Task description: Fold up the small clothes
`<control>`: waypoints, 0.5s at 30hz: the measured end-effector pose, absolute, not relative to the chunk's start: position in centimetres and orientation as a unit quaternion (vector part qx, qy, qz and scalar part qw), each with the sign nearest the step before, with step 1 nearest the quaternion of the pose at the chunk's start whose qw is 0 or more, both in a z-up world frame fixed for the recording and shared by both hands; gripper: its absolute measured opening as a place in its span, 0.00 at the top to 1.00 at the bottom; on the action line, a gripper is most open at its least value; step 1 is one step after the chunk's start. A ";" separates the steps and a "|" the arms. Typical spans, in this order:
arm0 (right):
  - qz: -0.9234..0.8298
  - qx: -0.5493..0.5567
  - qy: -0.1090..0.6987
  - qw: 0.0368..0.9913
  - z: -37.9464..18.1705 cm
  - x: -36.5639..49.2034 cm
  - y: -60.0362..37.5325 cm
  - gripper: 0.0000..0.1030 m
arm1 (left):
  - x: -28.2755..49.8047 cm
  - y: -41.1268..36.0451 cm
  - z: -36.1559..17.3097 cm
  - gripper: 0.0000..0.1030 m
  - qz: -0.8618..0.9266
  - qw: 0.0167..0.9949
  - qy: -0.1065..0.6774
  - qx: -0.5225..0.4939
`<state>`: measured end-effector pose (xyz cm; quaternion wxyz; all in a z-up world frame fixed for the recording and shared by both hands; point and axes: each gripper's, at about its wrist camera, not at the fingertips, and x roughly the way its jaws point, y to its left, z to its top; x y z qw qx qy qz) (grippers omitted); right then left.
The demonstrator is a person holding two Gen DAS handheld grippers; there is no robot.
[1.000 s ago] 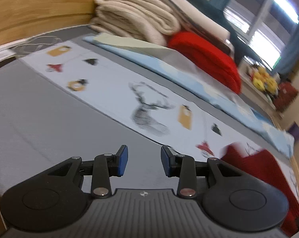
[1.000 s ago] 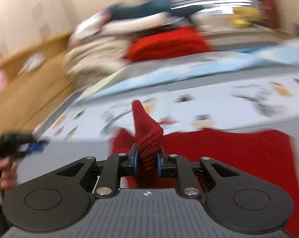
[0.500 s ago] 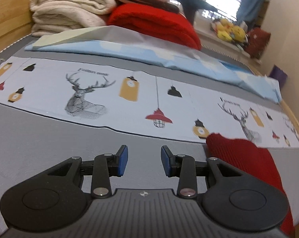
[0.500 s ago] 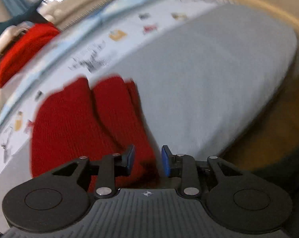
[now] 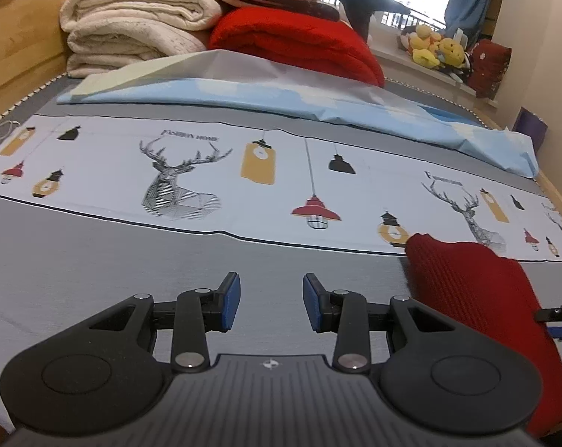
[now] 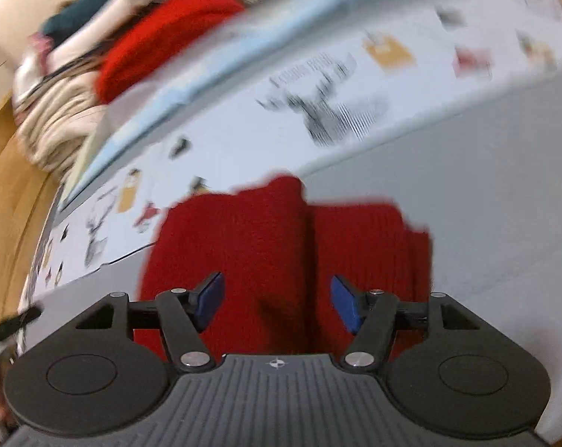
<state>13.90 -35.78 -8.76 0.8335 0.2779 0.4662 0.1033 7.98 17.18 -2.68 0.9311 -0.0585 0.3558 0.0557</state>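
Note:
A small red knit garment (image 6: 281, 246) lies folded on the grey bed cover, a crease running down its middle. My right gripper (image 6: 277, 303) hovers over its near edge; its jaws are opening, and the blue pads stand clear of the cloth with nothing pinched. In the left wrist view the same red garment (image 5: 478, 298) lies at the lower right. My left gripper (image 5: 271, 303) is open over bare grey cover to the garment's left, holding nothing. The tip of the right gripper shows at the right edge of that view, at the garment's far side.
A printed strip of sheet with deer and lamps (image 5: 243, 171) crosses the bed behind the garment. Beyond it lie a light blue sheet (image 5: 318, 104), a red blanket (image 5: 299, 44) and stacked cream blankets (image 5: 139, 26). A wooden bed frame (image 5: 16, 48) rises at the left.
My right gripper let go of the red garment, opened wider and swung across above it. The garment now lies flat on the bed. My left gripper shifted sideways early, then stayed still.

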 end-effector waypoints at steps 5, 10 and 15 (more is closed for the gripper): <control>0.081 0.306 0.484 0.816 -10.3 15.6 -34.0 0.61 | 7.5 17.1 -3.6 0.60 0.061 0.928 0.367 -0.032; 0.112 0.278 0.443 0.845 -8.3 14.9 -34.0 0.85 | 6.1 13.6 -4.9 0.60 0.023 0.926 0.377 0.027; 0.121 0.282 0.332 0.892 -3.4 10.0 -37.6 0.87 | 5.4 6.0 -4.2 0.50 -0.070 0.929 0.364 0.009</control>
